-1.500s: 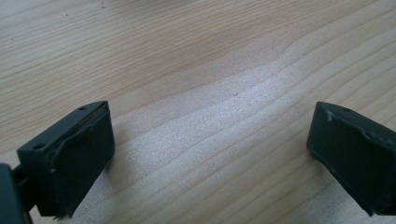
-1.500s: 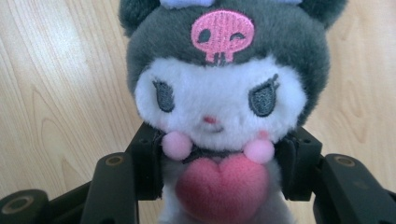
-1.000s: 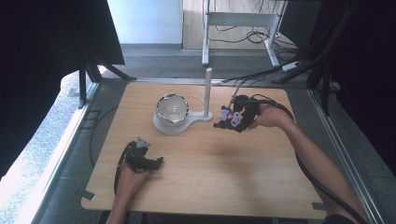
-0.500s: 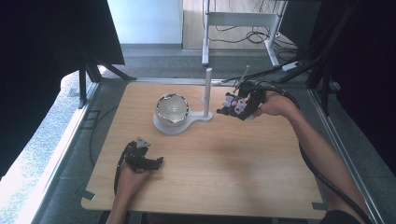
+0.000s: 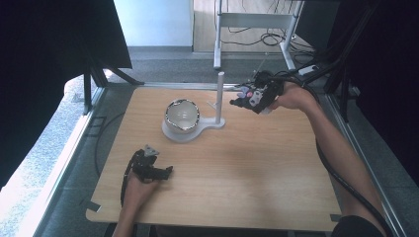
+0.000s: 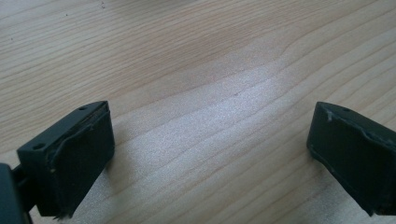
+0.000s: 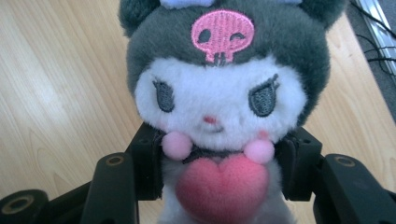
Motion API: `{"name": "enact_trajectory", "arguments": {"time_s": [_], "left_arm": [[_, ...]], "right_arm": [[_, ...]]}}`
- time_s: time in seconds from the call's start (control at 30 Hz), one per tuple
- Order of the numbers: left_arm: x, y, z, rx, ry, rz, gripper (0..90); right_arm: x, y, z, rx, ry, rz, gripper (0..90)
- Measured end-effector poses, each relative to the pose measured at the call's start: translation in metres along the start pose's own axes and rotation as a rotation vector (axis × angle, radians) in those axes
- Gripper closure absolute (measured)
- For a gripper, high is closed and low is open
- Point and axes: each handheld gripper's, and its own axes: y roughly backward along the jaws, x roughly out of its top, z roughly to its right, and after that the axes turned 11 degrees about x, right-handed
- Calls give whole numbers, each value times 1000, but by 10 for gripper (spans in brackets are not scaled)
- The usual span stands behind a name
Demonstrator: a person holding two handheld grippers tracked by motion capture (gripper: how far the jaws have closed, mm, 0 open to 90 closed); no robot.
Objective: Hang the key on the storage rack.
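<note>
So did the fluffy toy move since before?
Yes. The plush toy, clamped in the right gripper, has gone up and toward the far edge of the table, now level with the upper part of the white post.

Setting: we read this as a lab or test workspace, not a home. Evidence: a bare wooden table [image 5: 237, 168] at frame centre; dark screens [image 5: 59, 39] flanking upper left and right; a white metal frame [image 5: 257, 22] at top centre with loose cables [image 5: 269, 37] on the floor beneath; grey carpet [image 5: 168, 69] around the table; black cabling [image 5: 106, 133] trailing off its left edge.
</note>
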Motion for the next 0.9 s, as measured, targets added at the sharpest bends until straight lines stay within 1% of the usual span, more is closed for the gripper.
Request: {"name": "enact_trajectory", "arguments": {"time_s": [0.33, 0.5, 0.53, 0.67, 0.8, 0.83, 0.9], "left_arm": [[0, 0, 0, -2, 0, -1, 7], [0, 0, 0, -2, -1, -1, 7], [0, 0, 0, -1, -1, -1, 7], [0, 0, 0, -2, 0, 0, 7], [0, 0, 0, -2, 0, 0, 7], [0, 0, 0, -1, 0, 0, 7], [0, 0, 0, -1, 0, 0, 7]], "right_arm": [[16, 13, 8, -25, -16, 21, 445], [24, 17, 10, -26, -15, 29, 445], [26, 17, 11, -25, -8, 28, 445], [32, 17, 11, -35, -15, 31, 445], [39, 16, 13, -38, -9, 33, 445], [40, 16, 12, -40, -14, 35, 445], [43, 16, 11, -44, -9, 42, 445]]}}
